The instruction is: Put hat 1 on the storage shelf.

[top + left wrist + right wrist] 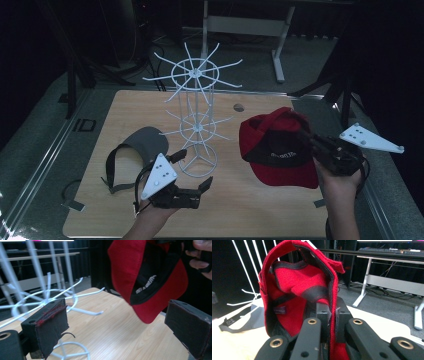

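A red cap (280, 147) with a black underside hangs above the right half of the wooden table (125, 107), held up by my right gripper (306, 136). In the right gripper view that gripper (332, 315) is shut on the red cap's (294, 290) fabric edge, the cap's inside facing the camera. My left gripper (196, 169) hovers low near the front of the table, beside the base of a white wire rack (196, 107). Its jaws stand wide apart with nothing between them, and its pads (50, 322) frame the red cap (135, 272) farther off.
A grey visor (135, 147) with a black strap lies on the table left of the rack. The rack's thin prongs stick out in two rings. A white desk frame (240, 25) stands on the floor behind the table.
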`<action>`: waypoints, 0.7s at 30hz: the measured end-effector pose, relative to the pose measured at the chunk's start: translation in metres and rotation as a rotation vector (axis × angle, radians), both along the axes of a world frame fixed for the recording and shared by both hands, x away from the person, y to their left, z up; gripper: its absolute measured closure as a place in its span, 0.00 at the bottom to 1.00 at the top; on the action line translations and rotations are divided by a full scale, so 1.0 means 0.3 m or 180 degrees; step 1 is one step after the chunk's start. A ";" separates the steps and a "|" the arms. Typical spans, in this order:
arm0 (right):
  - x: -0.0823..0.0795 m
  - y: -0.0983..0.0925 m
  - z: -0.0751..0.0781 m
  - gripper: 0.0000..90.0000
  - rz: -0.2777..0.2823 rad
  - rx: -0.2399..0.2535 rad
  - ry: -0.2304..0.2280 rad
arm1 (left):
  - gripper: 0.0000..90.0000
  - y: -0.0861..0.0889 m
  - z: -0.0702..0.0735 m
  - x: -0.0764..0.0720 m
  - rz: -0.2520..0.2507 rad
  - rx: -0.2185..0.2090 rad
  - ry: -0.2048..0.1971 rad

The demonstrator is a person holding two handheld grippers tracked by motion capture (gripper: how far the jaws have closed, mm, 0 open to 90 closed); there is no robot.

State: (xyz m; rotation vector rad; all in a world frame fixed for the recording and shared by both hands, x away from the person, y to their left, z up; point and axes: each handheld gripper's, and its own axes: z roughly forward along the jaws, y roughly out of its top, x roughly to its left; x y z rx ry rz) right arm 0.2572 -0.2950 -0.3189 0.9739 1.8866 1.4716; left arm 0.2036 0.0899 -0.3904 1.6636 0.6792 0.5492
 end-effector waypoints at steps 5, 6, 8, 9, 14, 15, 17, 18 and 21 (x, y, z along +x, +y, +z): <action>-0.011 0.007 0.006 0.95 0.0045 0.0022 -0.0023 | 0.05 -0.057 0.018 0.017 -0.0135 0.0033 -0.0046; -0.013 0.009 0.007 0.95 0.0049 0.0013 -0.0035 | 0.05 -0.068 0.022 0.020 -0.0142 0.0049 -0.0051; -0.016 0.011 0.011 0.95 0.0061 0.0016 -0.0039 | 0.05 -0.091 0.030 0.027 -0.0191 0.0075 -0.0069; -0.018 0.012 0.013 0.95 0.0067 0.0022 -0.0039 | 0.05 -0.103 0.033 0.030 -0.0194 0.0087 -0.0079; -0.022 0.021 0.017 0.95 0.0116 0.0040 -0.0043 | 0.05 -0.159 0.047 0.055 -0.0270 0.0115 -0.0087; -0.023 0.024 0.016 0.95 0.0124 0.0044 -0.0038 | 0.05 -0.170 0.049 0.059 -0.0283 0.0111 -0.0091; -0.023 0.027 0.016 0.95 0.0136 0.0052 -0.0034 | 0.05 -0.180 0.050 0.064 -0.0306 0.0127 -0.0088; -0.023 0.029 0.015 0.95 0.0149 0.0056 -0.0034 | 0.05 -0.199 0.053 0.069 -0.0328 0.0127 -0.0100; -0.024 0.035 0.017 0.95 0.0174 0.0063 -0.0041 | 0.05 -0.228 0.064 0.077 -0.0343 0.0100 -0.0121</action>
